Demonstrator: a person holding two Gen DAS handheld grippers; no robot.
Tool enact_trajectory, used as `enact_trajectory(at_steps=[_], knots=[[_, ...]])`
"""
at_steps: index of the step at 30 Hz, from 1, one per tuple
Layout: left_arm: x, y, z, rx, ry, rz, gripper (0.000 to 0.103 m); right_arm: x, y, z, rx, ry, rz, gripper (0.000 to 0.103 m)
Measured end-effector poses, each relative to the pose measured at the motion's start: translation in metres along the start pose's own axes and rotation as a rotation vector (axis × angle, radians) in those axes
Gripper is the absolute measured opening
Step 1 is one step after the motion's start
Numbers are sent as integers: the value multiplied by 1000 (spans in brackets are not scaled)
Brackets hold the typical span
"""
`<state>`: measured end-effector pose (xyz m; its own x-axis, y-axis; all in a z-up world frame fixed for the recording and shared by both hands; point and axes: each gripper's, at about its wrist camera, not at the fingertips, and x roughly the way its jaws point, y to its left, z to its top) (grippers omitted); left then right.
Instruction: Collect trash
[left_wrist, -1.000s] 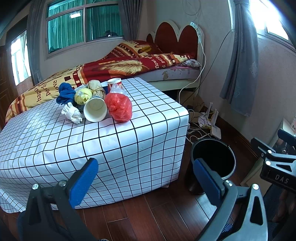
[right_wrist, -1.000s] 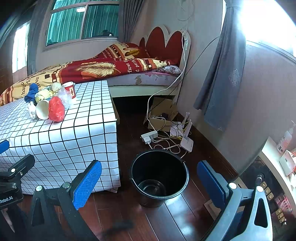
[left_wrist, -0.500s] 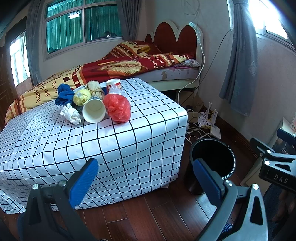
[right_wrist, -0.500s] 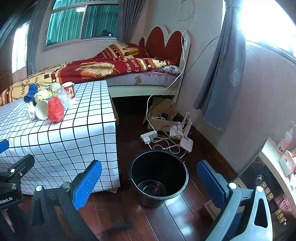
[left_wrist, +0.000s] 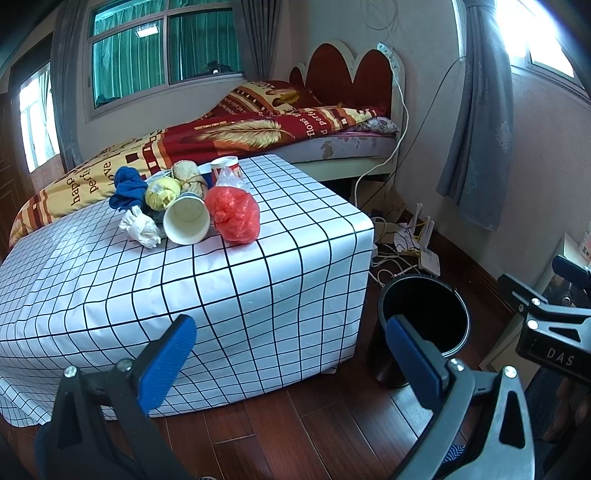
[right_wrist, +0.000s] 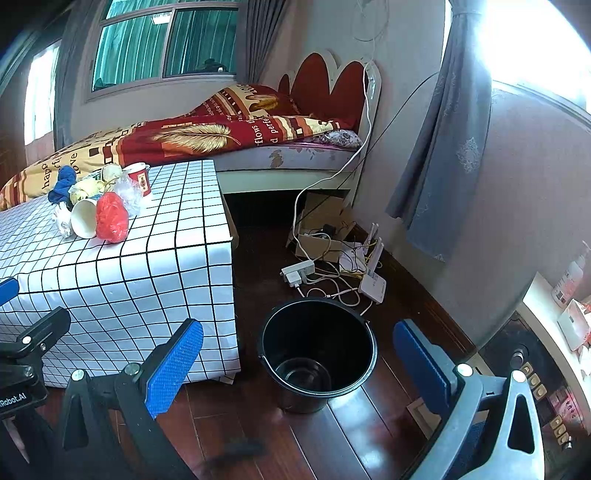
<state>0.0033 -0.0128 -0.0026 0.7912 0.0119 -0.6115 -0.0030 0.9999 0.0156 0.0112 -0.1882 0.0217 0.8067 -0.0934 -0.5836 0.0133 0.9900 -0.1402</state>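
Left tongs (left_wrist: 290, 354) wide, empty, well short of the desk (left_wrist: 229, 280). Trash clustered on the desk top near the bed: blue cloth wad (left_wrist: 127, 186), crumpled white paper (left_wrist: 142, 229), yellow wad (left_wrist: 162, 192), paper cup (left_wrist: 186, 221) on its side, red plastic bag (left_wrist: 234, 214), red-white cup (right_wrist: 139, 178) behind. Black bucket (right_wrist: 317, 350) on floor right of desk, nothing visible in it. Right tongs (right_wrist: 297, 363) wide, empty, above the bucket.
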Motion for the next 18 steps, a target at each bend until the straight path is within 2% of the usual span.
enact_trajectory(at_steps=[4,10,18], knots=[[0,2,1,2,-6,4,103,1,1,1,-2,1,3,103],[13,28,16,-10,-17,75,103,17,16,19,-37,-23,55,103],[32,87,26,-78,-20,175,103,46,57,37,-111,-12,245,103]])
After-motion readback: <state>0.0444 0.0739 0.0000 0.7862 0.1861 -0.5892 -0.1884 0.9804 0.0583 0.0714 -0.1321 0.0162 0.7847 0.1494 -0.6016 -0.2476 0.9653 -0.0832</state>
